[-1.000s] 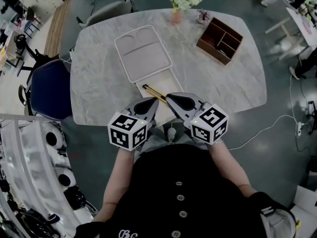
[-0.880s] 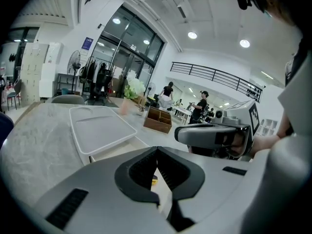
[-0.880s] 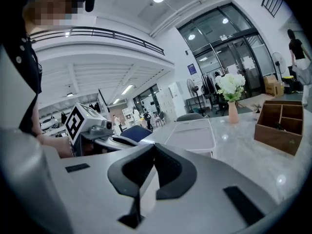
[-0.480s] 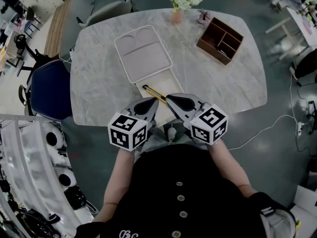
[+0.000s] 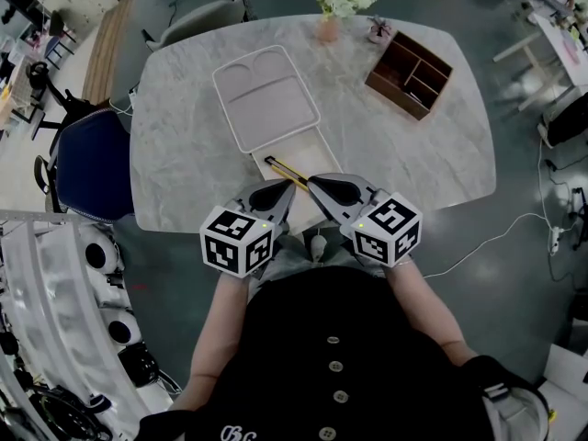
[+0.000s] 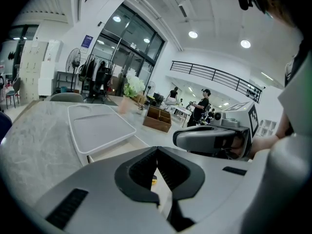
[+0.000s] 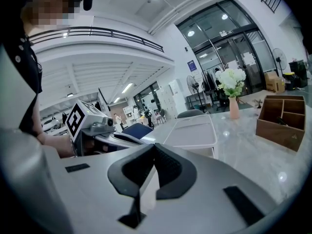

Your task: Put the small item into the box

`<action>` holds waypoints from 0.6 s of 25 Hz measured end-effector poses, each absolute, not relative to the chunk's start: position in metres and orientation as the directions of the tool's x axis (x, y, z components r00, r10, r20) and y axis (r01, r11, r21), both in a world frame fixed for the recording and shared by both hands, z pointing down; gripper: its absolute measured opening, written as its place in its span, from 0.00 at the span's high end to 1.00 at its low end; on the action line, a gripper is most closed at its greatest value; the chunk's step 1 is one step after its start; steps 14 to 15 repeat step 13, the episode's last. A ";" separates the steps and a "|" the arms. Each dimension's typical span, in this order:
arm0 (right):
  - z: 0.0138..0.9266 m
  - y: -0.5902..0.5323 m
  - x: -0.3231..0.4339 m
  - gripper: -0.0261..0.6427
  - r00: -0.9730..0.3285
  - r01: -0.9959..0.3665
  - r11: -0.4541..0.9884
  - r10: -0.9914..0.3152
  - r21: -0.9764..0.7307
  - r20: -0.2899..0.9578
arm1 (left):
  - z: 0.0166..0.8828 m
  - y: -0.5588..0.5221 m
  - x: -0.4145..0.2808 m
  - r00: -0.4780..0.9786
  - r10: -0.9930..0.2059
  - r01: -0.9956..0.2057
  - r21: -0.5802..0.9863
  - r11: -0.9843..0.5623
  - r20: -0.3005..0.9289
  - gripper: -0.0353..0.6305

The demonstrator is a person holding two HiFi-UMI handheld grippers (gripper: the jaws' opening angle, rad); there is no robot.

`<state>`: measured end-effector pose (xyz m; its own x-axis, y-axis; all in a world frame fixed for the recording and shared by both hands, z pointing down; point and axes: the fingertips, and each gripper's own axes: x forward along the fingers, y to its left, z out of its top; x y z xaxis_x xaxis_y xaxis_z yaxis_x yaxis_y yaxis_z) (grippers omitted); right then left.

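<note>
Small item, a slim yellow-and-black stick like a cutter or pen (image 5: 286, 171), lay slantwise in the uncovered near end of the shallow white plastic box (image 5: 314, 161), close to the near edge of the grey marble table (image 5: 184, 182). From the head view it looked to be inside the walls, but I couldn't rule out one end resting on the rim. The flat white lid with rounded corners (image 5: 265, 97) sat over the far part of the box, so only a short slot was open. The left gripper (image 5: 288, 187) and right gripper (image 5: 313, 181) hung side by side at the table edge just short of the item, tips nearly touching each other. Both had their jaws pressed together with nothing between them. That fit two readings: item dropped in and tongs backed off, or tongs parked before a pick on an item that merely overlaps the box. My judgement was to settle which one from the item's ends against the box wall before committing. Any approach would have to come in low and in line with the stick, since the lid's overhang left little headroom. The brown wooden divided organiser (image 5: 407, 73) and the pink vase of white flowers (image 5: 328, 26) were well apart from all this and no obstacle.
</note>
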<state>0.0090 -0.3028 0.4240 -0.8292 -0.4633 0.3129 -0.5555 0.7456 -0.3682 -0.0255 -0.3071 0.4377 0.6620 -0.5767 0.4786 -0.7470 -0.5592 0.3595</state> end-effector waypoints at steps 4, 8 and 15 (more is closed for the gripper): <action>0.428 -0.303 0.009 0.96 -0.829 -0.554 0.745 -0.456 -0.371 0.323 | 0.439 -0.307 -0.025 0.662 -0.574 -0.747 0.358 -0.560 0.482 0.92; 0.432 -0.306 0.012 0.96 -0.818 -0.570 0.734 -0.464 -0.369 0.340 | 0.441 -0.306 -0.024 0.664 -0.568 -0.745 0.362 -0.560 0.486 0.92; 0.436 -0.309 0.015 0.96 -0.807 -0.583 0.724 -0.468 -0.369 0.358 | 0.441 -0.308 -0.021 0.669 -0.567 -0.741 0.367 -0.563 0.480 0.92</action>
